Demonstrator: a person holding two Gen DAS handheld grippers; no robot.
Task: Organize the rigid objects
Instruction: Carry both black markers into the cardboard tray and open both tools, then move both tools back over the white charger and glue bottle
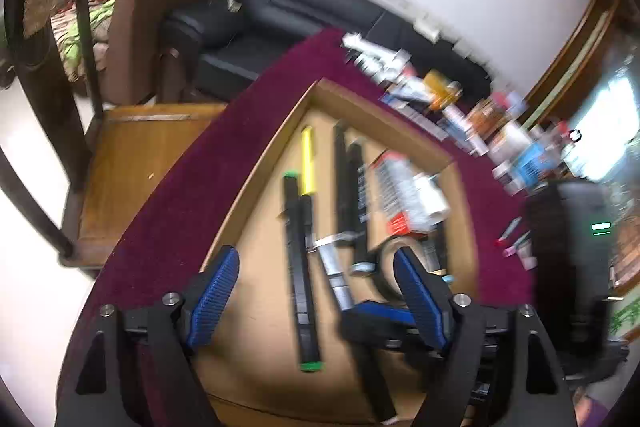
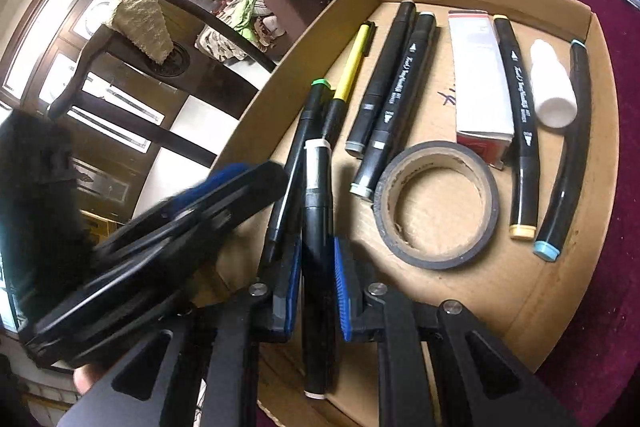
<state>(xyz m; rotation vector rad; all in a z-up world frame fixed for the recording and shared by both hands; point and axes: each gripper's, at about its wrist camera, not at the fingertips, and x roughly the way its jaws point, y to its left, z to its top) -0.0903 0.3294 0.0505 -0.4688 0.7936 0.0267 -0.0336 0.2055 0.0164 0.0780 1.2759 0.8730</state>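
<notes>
Well advanced: cardboard tray [image 2: 600,99] on the maroon-covered surface [image 1: 192,163] already holds a row of markers, a yellow pen [image 2: 352,67], a small box [image 2: 480,83], a white bottle [image 2: 554,91] and a tape roll [image 2: 436,205]. Left tool [image 1: 316,291] spread apart, empty, over a green-capped marker [image 1: 302,267] lying in the tray. Right tool [image 2: 316,291] clamped on a white-capped marker [image 2: 318,227], low over the tray's near end. Still loose: tubes and boxes [image 1: 460,99] heaped past the tray. Beyond, a black sofa [image 1: 304,7] and a brown armchair [image 1: 160,7].
</notes>
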